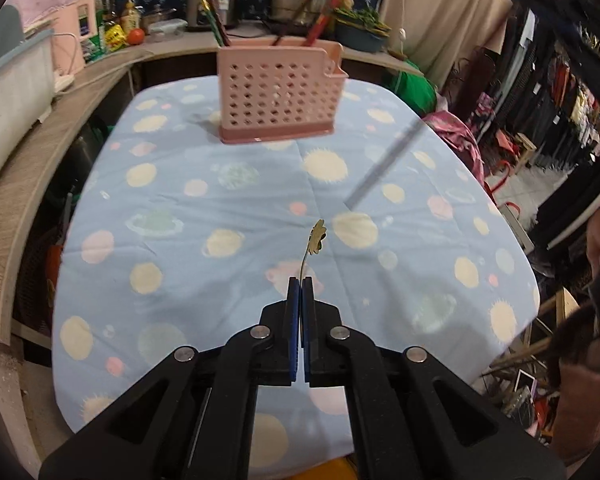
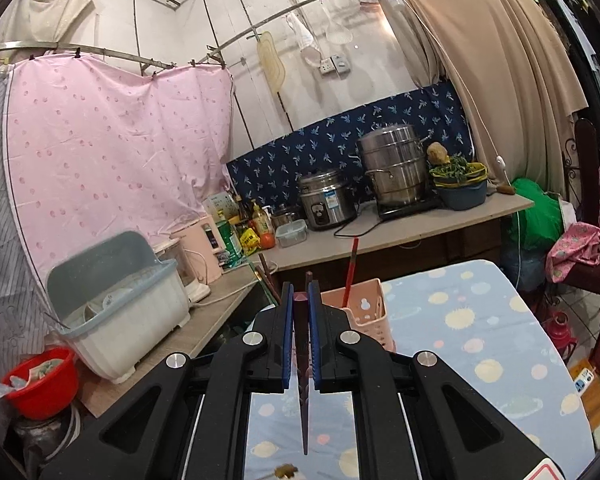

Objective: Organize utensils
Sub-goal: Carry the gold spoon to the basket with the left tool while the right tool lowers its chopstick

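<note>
A pink perforated utensil basket [image 1: 278, 94] stands at the far end of the table and holds several chopsticks. It also shows in the right wrist view [image 2: 366, 314]. My left gripper [image 1: 301, 280] is shut on a gold utensil with a flower-shaped end [image 1: 317, 237], held above the cloth. My right gripper [image 2: 300, 290] is shut on a dark reddish chopstick [image 2: 304, 392], high above the table. That chopstick shows blurred in the left wrist view [image 1: 384, 162].
A blue planet-print cloth [image 1: 220, 200] covers the table. A wooden counter [image 2: 400, 224] behind it holds a rice cooker [image 2: 326, 200], steel pots [image 2: 396, 168], bottles and a dish-drainer box [image 2: 120, 304]. A red bowl [image 2: 40, 382] stands at the left. Clutter lies at the right.
</note>
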Demonstrator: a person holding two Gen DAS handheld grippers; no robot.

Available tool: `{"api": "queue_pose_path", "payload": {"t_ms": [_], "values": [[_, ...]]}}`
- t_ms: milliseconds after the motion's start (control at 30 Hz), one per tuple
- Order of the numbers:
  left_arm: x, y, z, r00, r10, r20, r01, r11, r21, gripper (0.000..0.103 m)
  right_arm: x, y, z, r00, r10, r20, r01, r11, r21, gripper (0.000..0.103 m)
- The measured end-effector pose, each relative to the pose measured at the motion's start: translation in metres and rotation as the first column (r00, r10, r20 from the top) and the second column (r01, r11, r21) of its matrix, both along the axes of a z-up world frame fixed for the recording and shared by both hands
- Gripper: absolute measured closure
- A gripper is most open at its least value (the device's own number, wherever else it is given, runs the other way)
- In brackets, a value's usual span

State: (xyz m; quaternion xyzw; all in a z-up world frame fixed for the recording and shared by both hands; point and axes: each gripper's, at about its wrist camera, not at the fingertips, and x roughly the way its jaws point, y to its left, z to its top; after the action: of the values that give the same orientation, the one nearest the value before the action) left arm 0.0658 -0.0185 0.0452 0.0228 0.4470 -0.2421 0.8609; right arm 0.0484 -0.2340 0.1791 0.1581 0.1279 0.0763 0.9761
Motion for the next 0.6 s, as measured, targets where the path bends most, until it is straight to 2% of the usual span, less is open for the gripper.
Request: {"api": "queue_pose_path", "payload": {"t_ms": [133,367,600], "values": [[-0.006,-0.006,0.002,1.000,-0.012,-0.004,0.012,1.000,-0.013,0.102,0.001,0.014,-0.011,0.998,0.055,-0.035,-0.054,0.998,0.014,0.096],[0.010,0.005,0.033,0.998,0.041,0.053,-0.037,0.997,-0.072,0.102,-0.012,0.026,-0.044,0.985,0.106,-0.134,-0.100,0.994,0.051,0.096],[0.022,0.004,0.054,0.993,0.055,0.107,-0.046,0.995,-0.091,0.102,-0.008,0.021,-0.038,0.988,0.091,-0.121,-0.085,0.995,0.051,0.096]]}}
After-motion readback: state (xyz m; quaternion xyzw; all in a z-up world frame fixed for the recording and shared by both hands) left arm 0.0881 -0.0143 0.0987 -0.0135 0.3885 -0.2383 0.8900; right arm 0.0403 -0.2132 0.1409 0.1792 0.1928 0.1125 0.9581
